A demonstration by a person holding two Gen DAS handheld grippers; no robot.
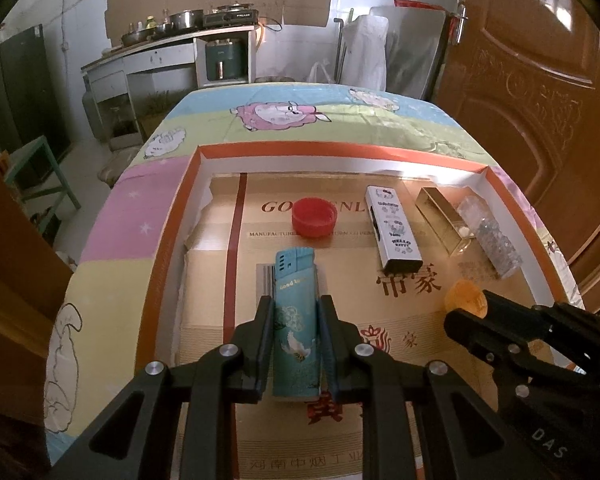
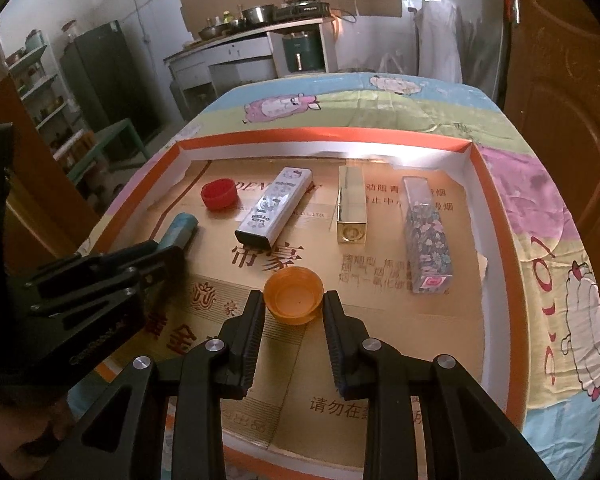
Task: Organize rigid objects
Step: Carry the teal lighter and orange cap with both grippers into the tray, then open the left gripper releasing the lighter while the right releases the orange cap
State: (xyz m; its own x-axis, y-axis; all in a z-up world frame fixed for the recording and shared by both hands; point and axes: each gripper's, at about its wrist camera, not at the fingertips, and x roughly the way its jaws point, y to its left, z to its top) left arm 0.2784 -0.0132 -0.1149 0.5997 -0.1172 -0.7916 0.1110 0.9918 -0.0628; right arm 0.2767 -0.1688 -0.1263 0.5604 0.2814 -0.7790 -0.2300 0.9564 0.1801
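A teal lighter (image 1: 296, 280) lies lengthwise in a shallow cardboard tray with an orange rim (image 1: 340, 148), and my left gripper (image 1: 296, 304) is shut on its lower half. In the right wrist view the lighter (image 2: 182, 226) sticks out past the left gripper (image 2: 168, 248) at the tray's left side. An upturned orange bottle cap (image 2: 294, 308) rests on the tray floor with my right gripper (image 2: 293, 298) shut on it, one fingertip on each side. The left wrist view shows that cap (image 1: 464, 298) at the tip of the right gripper (image 1: 472, 312).
Further back in the tray (image 2: 324, 136) lie a red cap (image 2: 219, 194), a white Hello Kitty case (image 2: 274, 208), a gold box (image 2: 352, 208) and a clear floral box (image 2: 426, 236). The tray sits on a cartoon-print tablecloth (image 2: 540, 208). A wooden door (image 1: 540, 100) stands to the right.
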